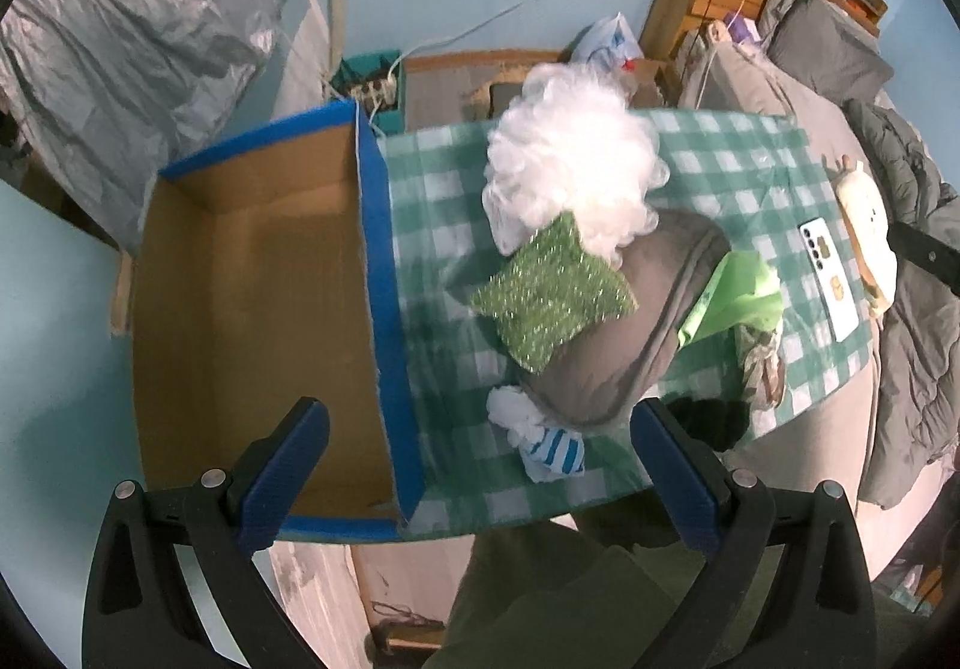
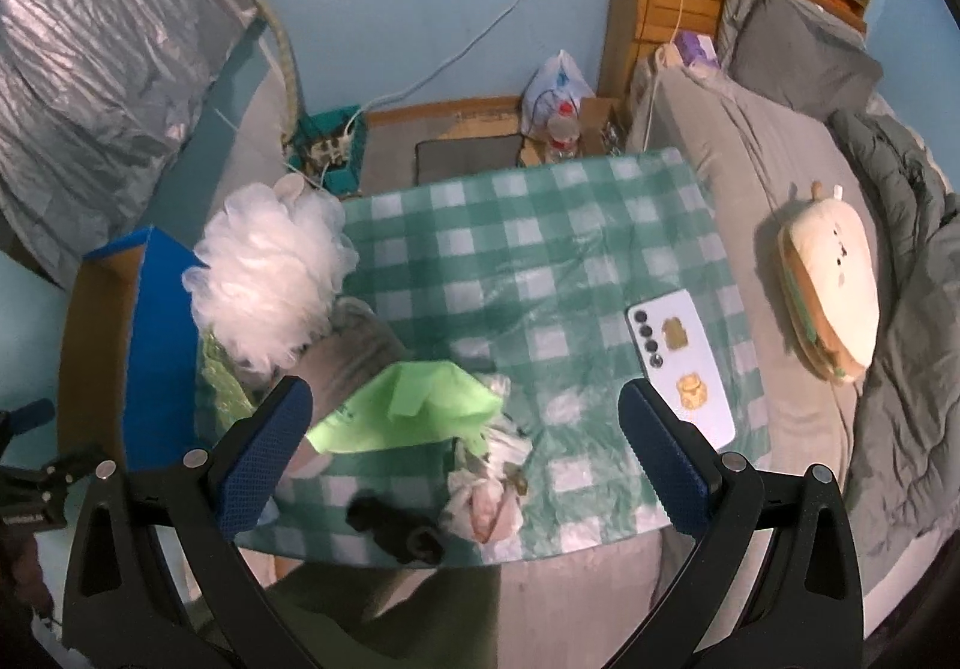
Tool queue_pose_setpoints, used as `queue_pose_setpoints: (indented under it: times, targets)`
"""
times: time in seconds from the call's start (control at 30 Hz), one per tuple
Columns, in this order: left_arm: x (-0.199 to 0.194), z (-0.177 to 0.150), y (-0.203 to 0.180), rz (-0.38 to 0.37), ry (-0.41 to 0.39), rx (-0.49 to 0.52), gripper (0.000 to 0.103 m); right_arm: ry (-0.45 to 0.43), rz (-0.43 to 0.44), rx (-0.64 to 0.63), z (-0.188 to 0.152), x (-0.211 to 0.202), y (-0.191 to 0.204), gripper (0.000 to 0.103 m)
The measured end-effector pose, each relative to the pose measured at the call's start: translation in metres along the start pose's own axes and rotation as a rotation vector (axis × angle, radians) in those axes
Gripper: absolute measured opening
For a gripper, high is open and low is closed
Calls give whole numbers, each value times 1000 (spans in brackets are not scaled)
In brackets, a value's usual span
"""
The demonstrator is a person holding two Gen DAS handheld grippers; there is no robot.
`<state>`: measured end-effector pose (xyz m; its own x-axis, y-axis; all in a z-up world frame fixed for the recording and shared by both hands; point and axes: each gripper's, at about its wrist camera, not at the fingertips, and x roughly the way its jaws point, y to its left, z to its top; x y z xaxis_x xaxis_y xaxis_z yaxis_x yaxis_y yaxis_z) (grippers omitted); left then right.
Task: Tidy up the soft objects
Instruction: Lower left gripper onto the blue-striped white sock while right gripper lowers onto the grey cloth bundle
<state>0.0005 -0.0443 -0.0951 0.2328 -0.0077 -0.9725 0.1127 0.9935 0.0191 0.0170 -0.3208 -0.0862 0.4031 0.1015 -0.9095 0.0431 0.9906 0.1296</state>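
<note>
Soft things [image 1: 576, 273] sit mid-frame; the box [image 1: 252, 321] at left has nothing; both my claws, left [image 1: 480, 465] and right [image 2: 465, 459], are spread wide.

A checked cloth [image 2: 540, 261] covers the surface. On it: a pile of soft things at 9 o'clock, topped by a white puff [image 2: 270, 273]; a phone [image 2: 681, 363] at 3; a black item [image 2: 396, 534] at 6; a box [image 1: 252, 321] beside.

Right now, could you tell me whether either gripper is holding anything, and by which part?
Nothing is held: the left gripper and the right gripper both hang open above the pile, touching nothing.
</note>
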Motion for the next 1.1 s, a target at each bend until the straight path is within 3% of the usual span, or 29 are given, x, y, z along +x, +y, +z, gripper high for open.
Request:
queue_pose_setpoints:
  times: [0.43, 0.73, 1.1]
  targets:
    - [36, -19, -12, -32, 76, -79, 101, 103, 34, -52, -28, 47, -8, 101]
    - [67, -34, -30, 0, 121, -75, 101, 179, 35, -82, -49, 83, -14, 101]
    - [100, -42, -36, -13, 151, -167, 101, 233, 30, -127, -66, 108, -18, 101]
